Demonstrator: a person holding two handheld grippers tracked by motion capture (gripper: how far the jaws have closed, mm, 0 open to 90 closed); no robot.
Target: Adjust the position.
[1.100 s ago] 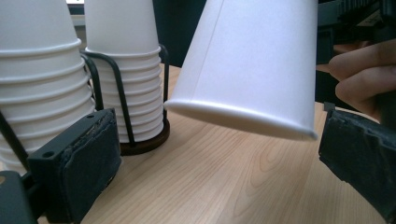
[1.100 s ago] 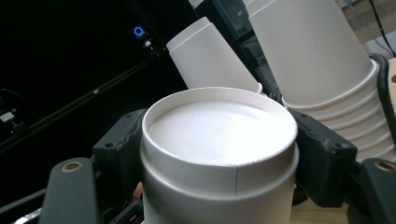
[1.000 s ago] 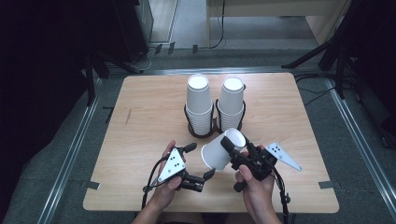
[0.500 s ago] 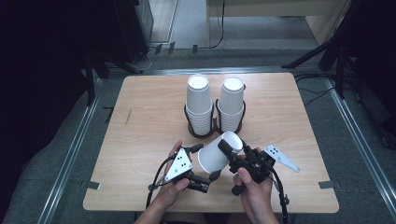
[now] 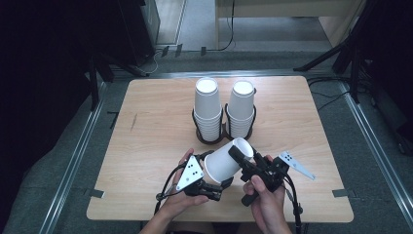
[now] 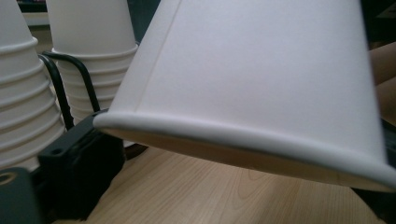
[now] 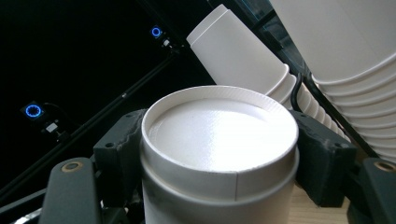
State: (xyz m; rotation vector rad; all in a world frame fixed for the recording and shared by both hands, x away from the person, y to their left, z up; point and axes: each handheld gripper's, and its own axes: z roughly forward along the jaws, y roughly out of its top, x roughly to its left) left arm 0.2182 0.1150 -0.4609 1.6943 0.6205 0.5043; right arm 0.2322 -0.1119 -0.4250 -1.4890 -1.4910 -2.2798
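White paper is what's being handled here: a single paper cup is clamped near its base end by the right gripper, jaws pressed in on either side of the narrow bottom, which is seen dead ahead between them in the right gripper view. Compared with a second ago, the cup has been tipped further and carried over toward the left gripper, so the wide rim now hangs right in front of that tool's jaws. Whether the left gripper is actually closed on anything can't be told; the cup blocks most of it, and no contact on the rim is visible. Probably a handover, or a cup being pulled apart from another, is being set up, but that's a guess. Beyond both tools, two stacks of cups are parked in a black wire holder on the wooden table. No brand, label or writing can be read anywhere.
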